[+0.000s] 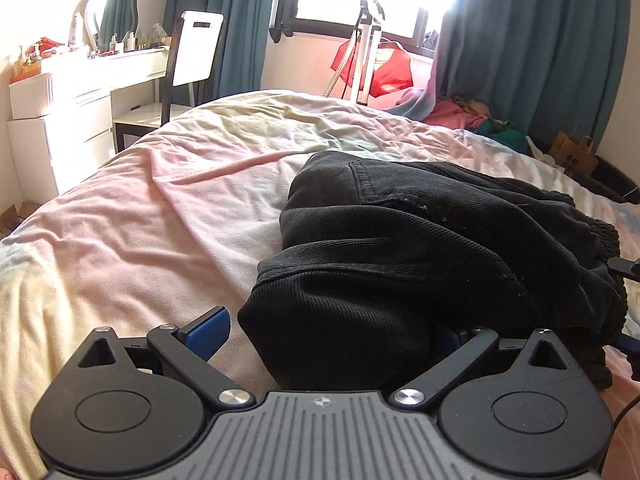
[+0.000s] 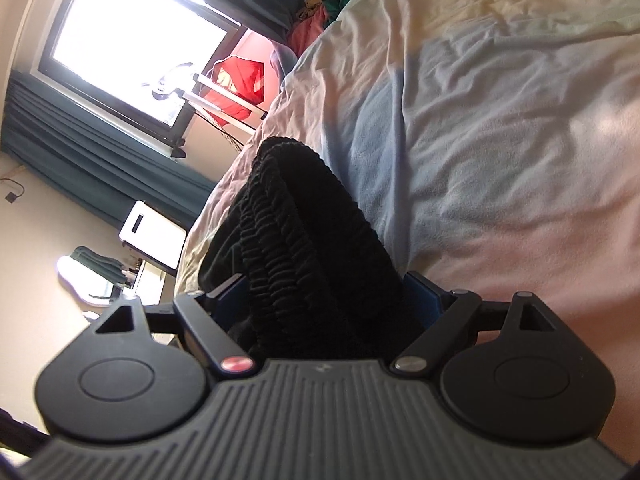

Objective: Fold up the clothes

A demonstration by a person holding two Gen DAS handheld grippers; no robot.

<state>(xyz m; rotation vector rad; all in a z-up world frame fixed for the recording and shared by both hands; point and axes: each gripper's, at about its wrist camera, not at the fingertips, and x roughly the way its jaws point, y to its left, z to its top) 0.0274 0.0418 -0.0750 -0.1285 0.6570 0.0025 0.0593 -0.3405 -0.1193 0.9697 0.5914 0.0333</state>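
Black pants (image 1: 420,240) lie bunched on the bed, folded over in thick layers. My left gripper (image 1: 328,332) has its blue fingers (image 1: 208,334) wide apart around the near folded end of the pants; the right finger is hidden under the cloth. My right gripper (image 2: 328,296) is rolled on its side, its fingers (image 2: 426,300) standing on either side of the pants' ribbed elastic waistband (image 2: 304,240), which fills the gap between them. The right gripper's tip shows at the right edge of the left wrist view (image 1: 628,268).
The bed sheet (image 1: 160,208) is pink, cream and pale blue, wrinkled. A heap of colored clothes (image 1: 472,118) lies at the bed's far side by the teal curtains. A white dresser (image 1: 60,120) and chair (image 1: 192,60) stand to the left; a white stand and red bag (image 1: 376,64) by the window.
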